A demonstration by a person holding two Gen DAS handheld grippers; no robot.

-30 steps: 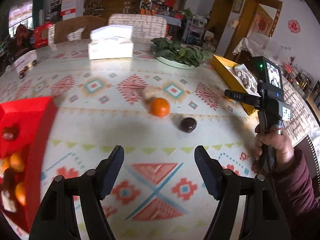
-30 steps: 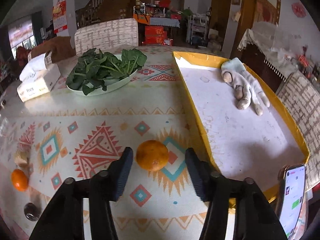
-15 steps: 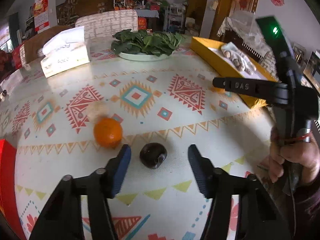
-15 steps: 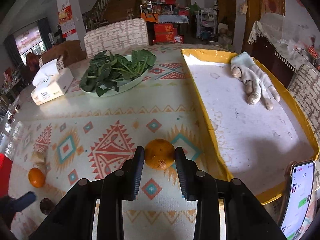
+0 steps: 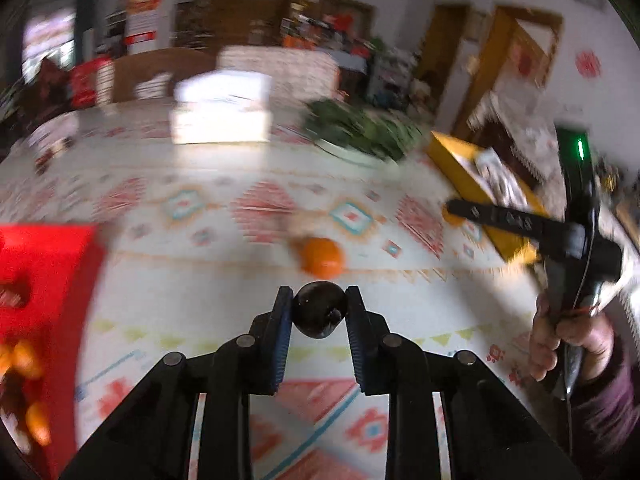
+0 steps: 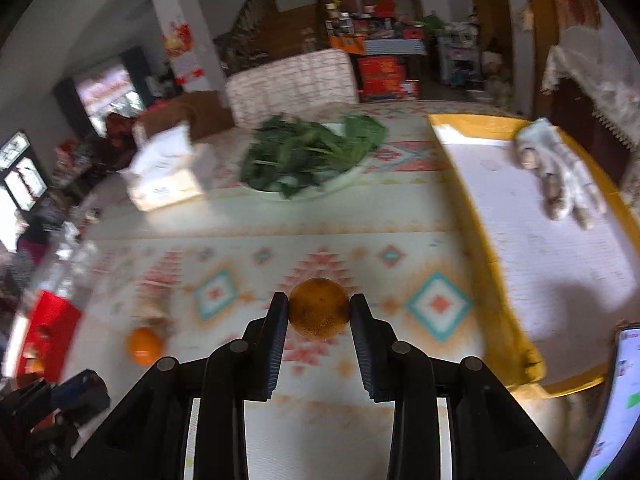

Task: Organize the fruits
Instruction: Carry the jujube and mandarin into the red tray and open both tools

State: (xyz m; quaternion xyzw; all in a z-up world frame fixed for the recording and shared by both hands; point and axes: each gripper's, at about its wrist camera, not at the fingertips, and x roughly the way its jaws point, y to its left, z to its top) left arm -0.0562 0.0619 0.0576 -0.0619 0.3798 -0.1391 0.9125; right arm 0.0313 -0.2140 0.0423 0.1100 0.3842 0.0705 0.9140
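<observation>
My left gripper (image 5: 319, 314) is shut on a dark round fruit (image 5: 319, 314) and holds it above the patterned tablecloth. A small orange (image 5: 322, 255) lies on the cloth just beyond it, with a pale lump behind it. The red box (image 5: 44, 280) with oranges and dark fruit inside is at the left. My right gripper (image 6: 319, 312) is shut on a larger orange (image 6: 319, 312), held above the cloth. In the right wrist view the small orange (image 6: 145, 346) lies at lower left and the red box (image 6: 46, 328) at the far left.
A plate of green leaves (image 6: 308, 156) and a tissue box (image 6: 166, 174) stand at the back of the table. A yellow-rimmed tray (image 6: 476, 216) with a white glove (image 6: 556, 176) fills the right side. A phone (image 6: 614, 400) shows at the lower right edge.
My left gripper closed on the dark fruit and swung left with it. My right gripper closed fully on the larger orange and lifted it. Both views are now blurred by motion.
</observation>
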